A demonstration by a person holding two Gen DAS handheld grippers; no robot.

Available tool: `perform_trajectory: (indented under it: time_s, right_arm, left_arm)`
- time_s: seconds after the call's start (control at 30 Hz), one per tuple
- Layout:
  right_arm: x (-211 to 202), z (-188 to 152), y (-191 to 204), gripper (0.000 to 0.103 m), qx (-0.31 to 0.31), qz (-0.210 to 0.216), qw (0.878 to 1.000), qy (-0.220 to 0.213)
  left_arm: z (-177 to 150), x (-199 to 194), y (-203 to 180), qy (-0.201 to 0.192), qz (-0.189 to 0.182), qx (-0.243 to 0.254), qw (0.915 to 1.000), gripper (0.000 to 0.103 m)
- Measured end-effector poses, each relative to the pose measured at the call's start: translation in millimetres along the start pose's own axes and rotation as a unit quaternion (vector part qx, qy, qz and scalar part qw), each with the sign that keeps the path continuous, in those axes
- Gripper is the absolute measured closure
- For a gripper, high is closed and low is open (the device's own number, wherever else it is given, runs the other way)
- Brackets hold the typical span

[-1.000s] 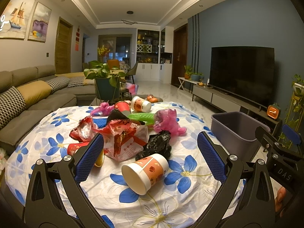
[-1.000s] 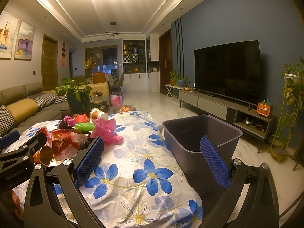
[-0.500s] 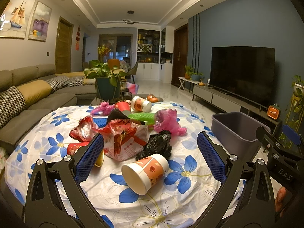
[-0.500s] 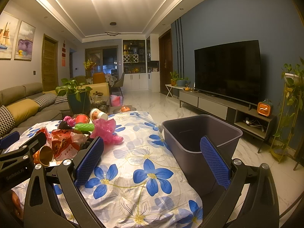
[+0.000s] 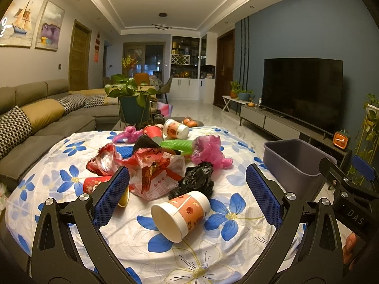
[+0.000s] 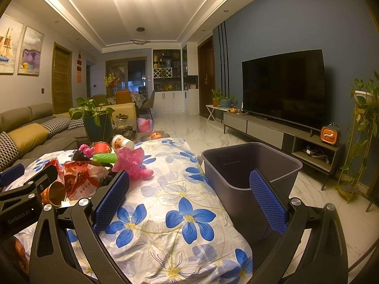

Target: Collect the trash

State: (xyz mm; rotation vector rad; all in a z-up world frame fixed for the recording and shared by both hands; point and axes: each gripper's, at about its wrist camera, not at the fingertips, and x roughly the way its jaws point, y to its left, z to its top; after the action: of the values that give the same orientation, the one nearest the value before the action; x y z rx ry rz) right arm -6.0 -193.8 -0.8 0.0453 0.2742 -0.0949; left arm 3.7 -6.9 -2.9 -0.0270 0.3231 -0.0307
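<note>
Left gripper, jaws apart, frames the tipped paper cup for pickup; right gripper, jaws apart, faces the bin.

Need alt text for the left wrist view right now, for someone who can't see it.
The open left gripper hovers over a tipped paper cup on a floral tablecloth. Behind it lies a pile of wrappers, bags and cups; a grey bin stands right of the table.
</note>
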Motion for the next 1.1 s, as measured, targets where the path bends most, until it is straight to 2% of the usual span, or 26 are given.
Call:
perform_trajectory:
  time_s: [0.77, 1.1]
  right_arm:
    - [-1, -2, 1, 0.005, 0.0, 0.001, 1.0, -0.001]
    - [6, -2, 6, 0.005, 0.0, 0.004, 1.0, 0.002]
  left_arm:
    - [-3, 2, -1, 0.001, 0.002, -0.002, 1.0, 0.006]
    - [-19, 5, 29, 0.007, 0.023, -0.033, 0.9992, 0.006]
